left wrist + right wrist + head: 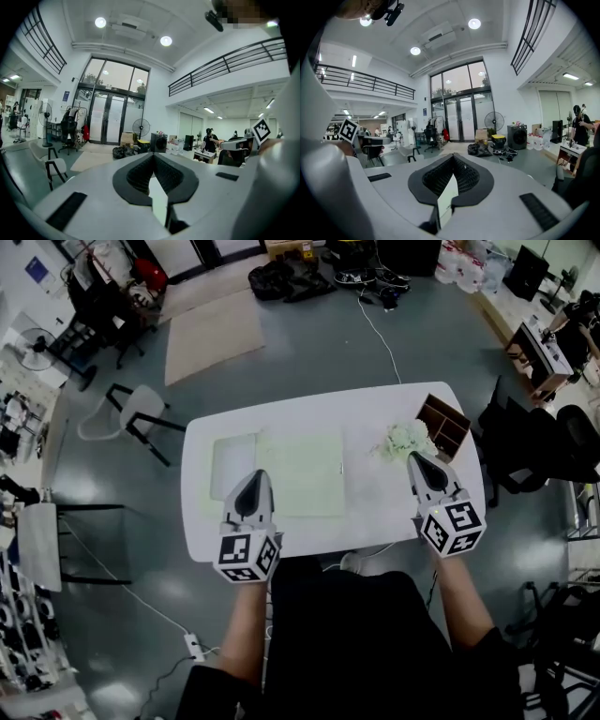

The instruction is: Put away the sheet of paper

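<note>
While the left gripper (254, 476) and right gripper (416, 460) hover above the white bench's (375, 512) near edge, fingers (138, 176) closed empty, a pale-green paper sheet (302, 474) lies mid-bench.

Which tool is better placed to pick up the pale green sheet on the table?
Probably the left tool: its tip is at the sheet's left edge, while the right tool sits by the pale clump.
</note>
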Motion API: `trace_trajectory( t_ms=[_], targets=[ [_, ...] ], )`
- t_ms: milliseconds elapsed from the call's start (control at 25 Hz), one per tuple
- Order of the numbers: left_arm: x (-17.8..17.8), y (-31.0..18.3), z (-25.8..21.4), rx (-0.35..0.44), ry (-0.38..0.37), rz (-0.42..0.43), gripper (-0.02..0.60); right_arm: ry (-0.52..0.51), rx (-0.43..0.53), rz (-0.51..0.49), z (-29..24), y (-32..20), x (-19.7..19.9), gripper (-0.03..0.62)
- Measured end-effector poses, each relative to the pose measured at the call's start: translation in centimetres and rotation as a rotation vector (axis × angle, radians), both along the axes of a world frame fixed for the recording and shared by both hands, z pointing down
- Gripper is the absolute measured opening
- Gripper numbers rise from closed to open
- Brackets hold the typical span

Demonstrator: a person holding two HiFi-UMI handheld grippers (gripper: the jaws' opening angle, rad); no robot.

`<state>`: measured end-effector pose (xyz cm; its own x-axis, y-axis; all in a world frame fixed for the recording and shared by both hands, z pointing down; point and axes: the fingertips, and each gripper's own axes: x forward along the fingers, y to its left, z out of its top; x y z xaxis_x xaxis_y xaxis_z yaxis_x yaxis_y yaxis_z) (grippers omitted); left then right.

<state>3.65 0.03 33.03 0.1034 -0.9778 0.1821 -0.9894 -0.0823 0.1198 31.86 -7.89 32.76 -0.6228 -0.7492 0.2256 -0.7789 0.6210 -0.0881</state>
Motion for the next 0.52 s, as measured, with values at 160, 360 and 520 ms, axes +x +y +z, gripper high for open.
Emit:
trace_trajectory(
  t_ms=[160,360,520],
  targets=[
    [0.4,0.5,0.0,0.001,0.001,0.0,0.003,0.006,-0.003,0.005,0.1,0.4,0.3,-0.002],
    [0.7,0.5,0.3,0.003,0.003,-0.002,0.003,0.011,0.002,0.008,0.2,0.4,0.7,-0.002],
    [1.2,0.3,0.4,0.003,0.005,-0.001,0.003,0.012,-0.001,0.014,0.3,0.3,1.4,-0.002]
  ],
)
